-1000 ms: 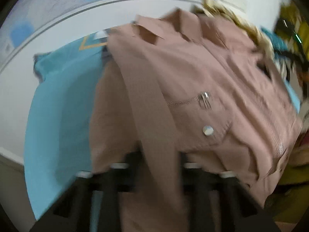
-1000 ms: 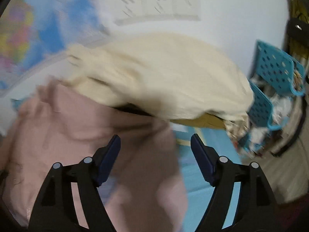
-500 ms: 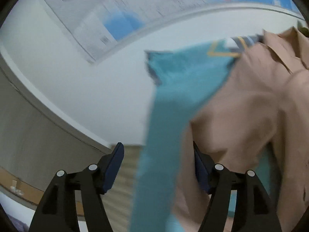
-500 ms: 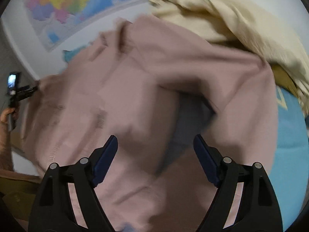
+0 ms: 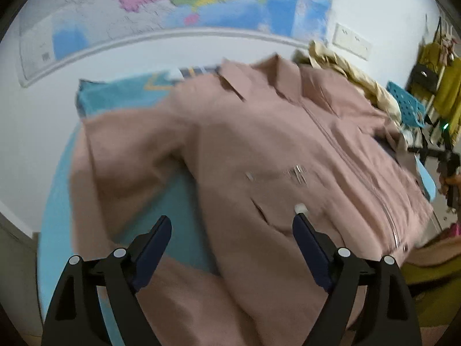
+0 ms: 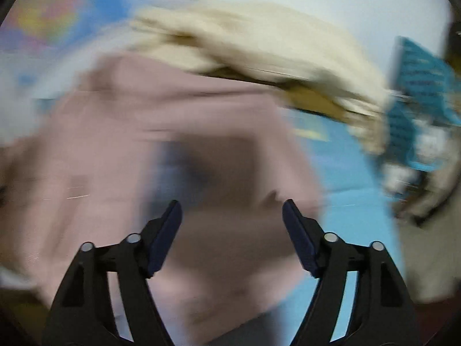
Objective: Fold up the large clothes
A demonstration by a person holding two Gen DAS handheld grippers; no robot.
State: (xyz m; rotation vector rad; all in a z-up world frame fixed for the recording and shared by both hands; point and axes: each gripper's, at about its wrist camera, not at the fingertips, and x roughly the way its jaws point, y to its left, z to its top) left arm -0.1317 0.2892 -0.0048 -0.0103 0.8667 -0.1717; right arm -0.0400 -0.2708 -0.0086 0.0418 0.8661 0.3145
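Both grippers are spread wide with nothing between their fingers: our left gripper [image 5: 232, 225] hovers over the pink jacket [image 5: 288, 150], and our right gripper [image 6: 232, 210] hangs above the same jacket [image 6: 144, 150] in a badly blurred view. We see one jacket, lying front up on the blue sheet [image 5: 115, 98], collar toward the wall, zip running down the middle. One sleeve [image 5: 121, 161] lies out to the side, with a strip of bare sheet showing between it and the body. The sheet's near left edge stays uncovered; the jacket's hem reaches close to the right edge. Beyond the collar sits one cream pile of cloth [image 5: 351, 72], touching the jacket's shoulder. A blue basket [image 5: 406, 103] stands past that pile. One map [image 5: 178, 3] covers the wall behind.
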